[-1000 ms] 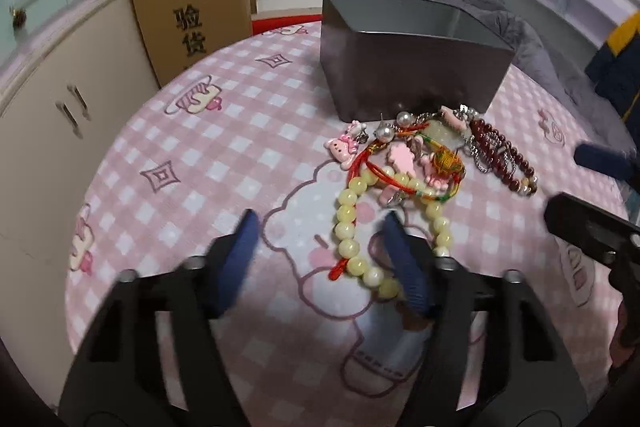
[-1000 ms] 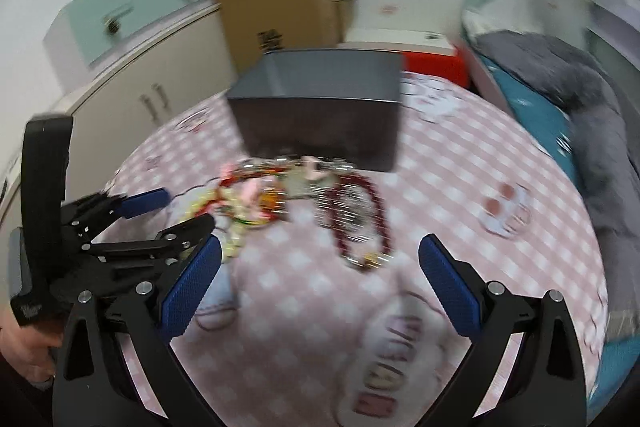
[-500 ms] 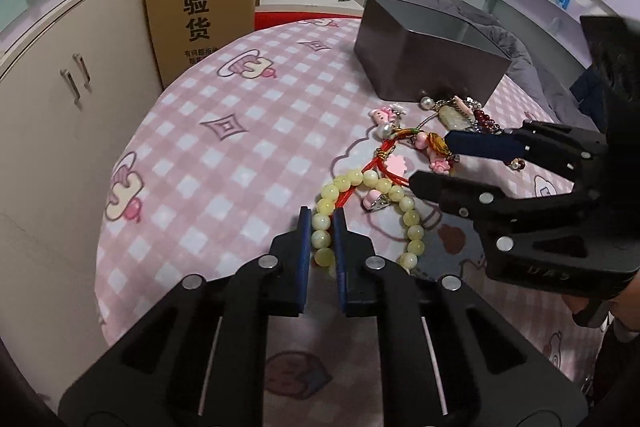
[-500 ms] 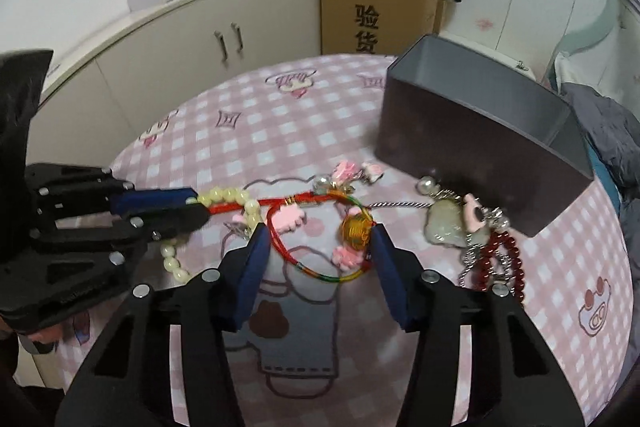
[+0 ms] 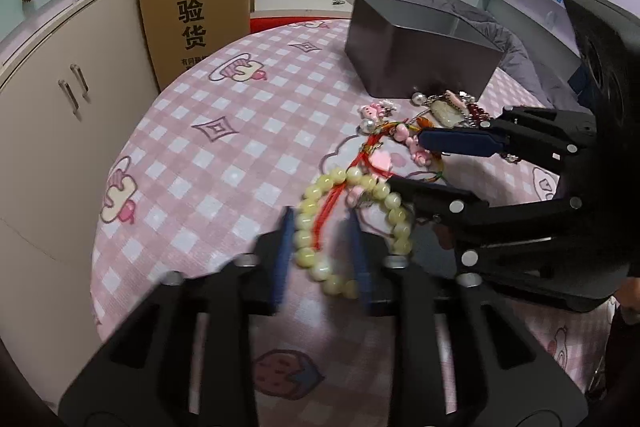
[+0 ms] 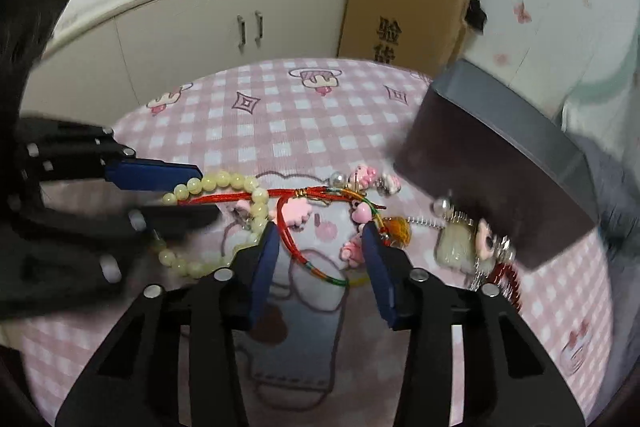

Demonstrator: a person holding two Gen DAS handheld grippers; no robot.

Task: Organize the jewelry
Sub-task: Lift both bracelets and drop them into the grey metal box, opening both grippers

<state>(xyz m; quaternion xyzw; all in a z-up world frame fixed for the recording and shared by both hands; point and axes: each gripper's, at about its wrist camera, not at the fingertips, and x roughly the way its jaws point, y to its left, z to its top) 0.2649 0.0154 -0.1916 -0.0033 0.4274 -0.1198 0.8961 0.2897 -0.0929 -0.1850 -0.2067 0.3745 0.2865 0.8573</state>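
Straddling one side of a pale yellow bead bracelet (image 5: 304,239), the left claw (image 5: 320,247) has its blue pads a narrow way apart. The left pad lies against the beads, the right one stands clear, and the view is blurred, so no grip shows.

The right claw (image 6: 320,263) has just been closing. Its pads are half open around a thin red cord bracelet (image 6: 298,254) with a green and yellow woven stretch, and they do not press on it.

The beads are round, glossy and milky, and a red cord runs across their ring. Pink plastic charms (image 6: 296,213) and an amber knot hang on the cords at 12 o'clock from the right claw.

At 3 o'clock lie a pale stone pendant (image 6: 452,247) and a dark red bead strand (image 6: 512,279), tangled with silvery chain.

Everything rests on the bench (image 5: 240,147), which has a pink checked cloth. A smooth grey rectangular box (image 5: 420,67) stands at 1 o'clock, just beyond the heap.
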